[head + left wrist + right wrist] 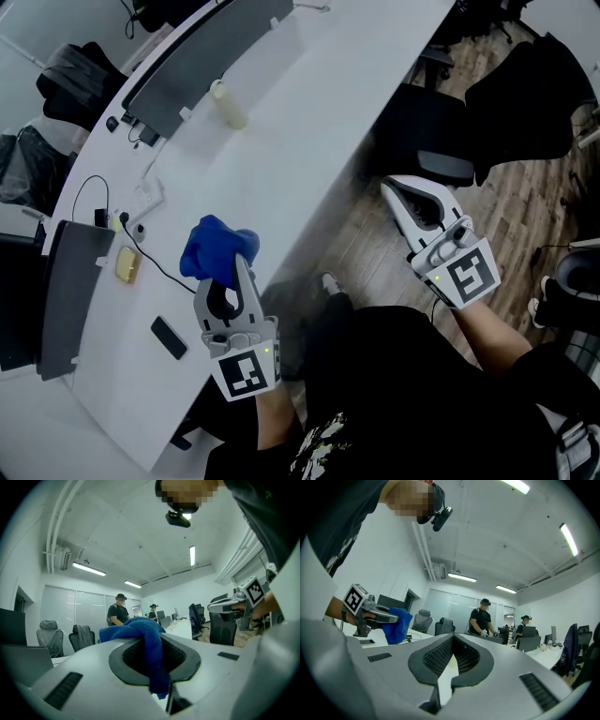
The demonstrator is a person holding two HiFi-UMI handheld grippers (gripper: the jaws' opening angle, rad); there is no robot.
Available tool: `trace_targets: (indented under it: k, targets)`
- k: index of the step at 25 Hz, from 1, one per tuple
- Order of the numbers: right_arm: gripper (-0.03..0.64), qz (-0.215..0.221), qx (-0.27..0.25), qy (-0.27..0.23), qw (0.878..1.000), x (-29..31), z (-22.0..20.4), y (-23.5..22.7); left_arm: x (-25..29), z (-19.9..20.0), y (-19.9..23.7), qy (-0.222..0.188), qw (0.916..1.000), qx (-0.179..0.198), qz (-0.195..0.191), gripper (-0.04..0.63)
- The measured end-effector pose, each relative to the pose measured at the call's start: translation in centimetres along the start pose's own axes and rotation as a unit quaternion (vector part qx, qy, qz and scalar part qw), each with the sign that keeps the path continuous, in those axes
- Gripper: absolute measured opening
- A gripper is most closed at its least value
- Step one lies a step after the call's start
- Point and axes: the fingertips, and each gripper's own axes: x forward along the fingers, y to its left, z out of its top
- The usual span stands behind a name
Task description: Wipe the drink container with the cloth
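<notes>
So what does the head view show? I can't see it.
The left gripper grips a blue cloth above a white table. The right gripper, shut and empty, is over the wooden floor. A pale drink container stands farther along.

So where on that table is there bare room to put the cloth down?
The wide white stretch of table between the container and the cloth is bare. Crowded: the left edge, with cables, a phone and a monitor.
</notes>
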Motion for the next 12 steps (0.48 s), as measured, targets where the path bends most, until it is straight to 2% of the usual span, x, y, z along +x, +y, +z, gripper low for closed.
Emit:
trace_targets:
  k: [7,12]
  targets:
    - [-0.008,-0.016,0.002,0.003,1.000,3.1,-0.3,-0.9,2.2,-0.5,2.0,-0.004,1.0000,-0.002,-0.006,0.037]
    - [-0.008,-0.009,0.007,-0.002,1.000,6.8,-0.8,-0.5,3.6,-1.4,4.6,-0.001,1.0000,-0.001,0.000,0.038]
